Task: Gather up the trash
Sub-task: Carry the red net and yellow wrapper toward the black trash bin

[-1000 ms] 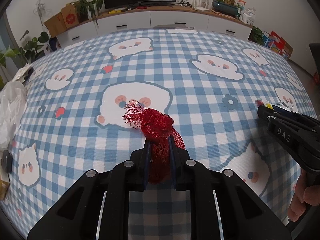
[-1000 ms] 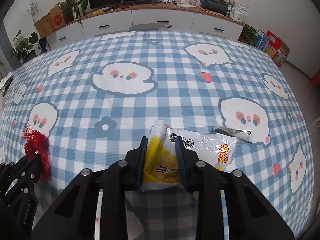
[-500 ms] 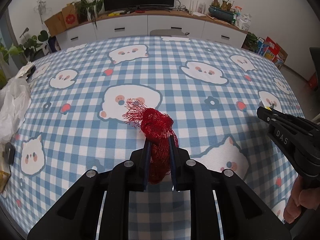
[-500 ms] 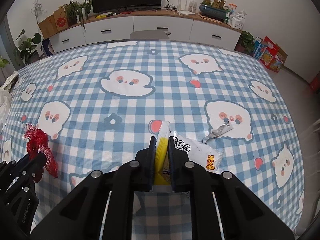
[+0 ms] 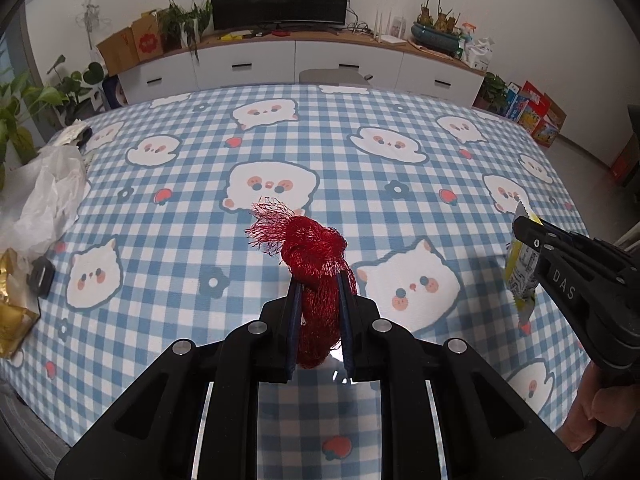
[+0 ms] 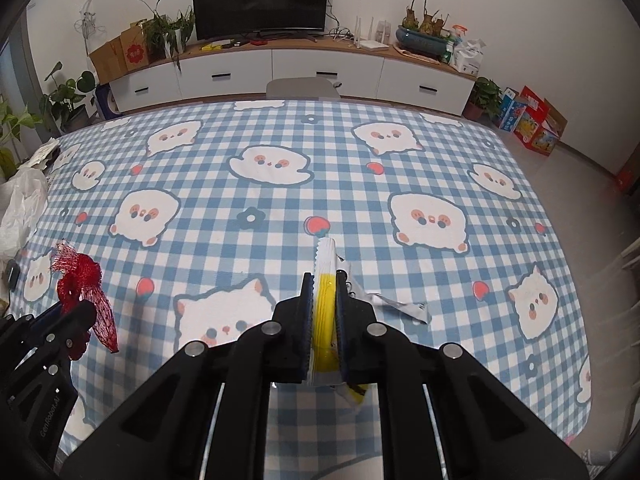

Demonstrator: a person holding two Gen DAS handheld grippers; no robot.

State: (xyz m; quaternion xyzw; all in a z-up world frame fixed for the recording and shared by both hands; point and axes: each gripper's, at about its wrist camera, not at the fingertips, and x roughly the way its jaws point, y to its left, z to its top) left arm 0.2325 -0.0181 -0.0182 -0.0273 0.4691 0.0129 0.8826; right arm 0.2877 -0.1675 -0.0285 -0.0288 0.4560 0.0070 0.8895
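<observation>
At the far left edge of the desk [image 5: 400,128] lies a crumpled white bag [image 5: 44,196], with a gold wrapper [image 5: 12,312] and a small dark clip [image 5: 39,278] just in front of it. The desk is covered by a blue checked cloth with ghost and cat prints.

The left tool [image 5: 318,280] is clamped on a red net [image 5: 316,256]. The net's knotted head and frayed end stick out past the fingertips, and its tail hangs down between the jaws, clear of the cloth. In the right wrist view the same net [image 6: 80,284] shows at the left, held off the desk.

The right tool [image 6: 323,282] is clamped on a yellow packet [image 6: 325,304], gripped edge-on, its serrated white top poking up beyond the fingers [image 6: 307,296]. A silvery flap of the packet trails to the right of the jaws. From the left wrist view the packet [image 5: 520,268] hangs from the right tool's tip at the right side, above the cloth.

Behind the desk stand a white cabinet [image 6: 320,68] with a TV [image 6: 260,0], plants and boxes.
</observation>
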